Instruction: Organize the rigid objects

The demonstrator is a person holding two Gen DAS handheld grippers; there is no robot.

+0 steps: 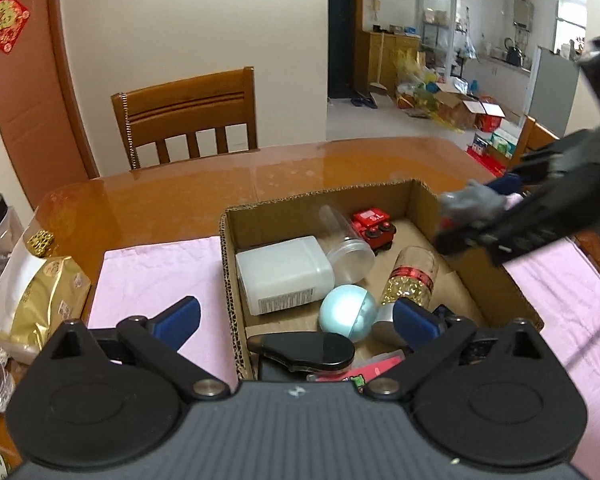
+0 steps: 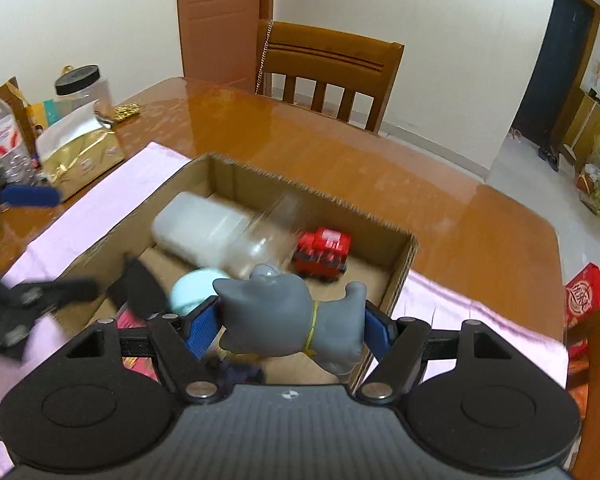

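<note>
An open cardboard box [image 1: 230, 264] [image 2: 400, 276] sits on the wooden table. It holds a white plastic container [image 1: 282, 274], a clear jar [image 1: 348, 248], a red toy car [image 1: 374, 228] [image 2: 322, 254], a teal ball [image 1: 348, 312] [image 2: 190, 290], a gold-filled bottle [image 1: 412, 276] and a black object [image 1: 304, 350]. My left gripper [image 1: 296, 318] is open and empty above the box's near edge. My right gripper [image 2: 290, 326] is shut on a grey cat figure [image 2: 292, 320] [image 1: 472, 202] and holds it above the box's right side.
Pink cloths [image 1: 156, 276] [image 1: 560, 292] lie on both sides of the box. A gold bag [image 1: 40, 304] [image 2: 80, 152], a black-lidded jar [image 2: 82, 88] and a water bottle [image 2: 4, 136] stand at the table's left. A wooden chair [image 1: 188, 116] stands behind the table.
</note>
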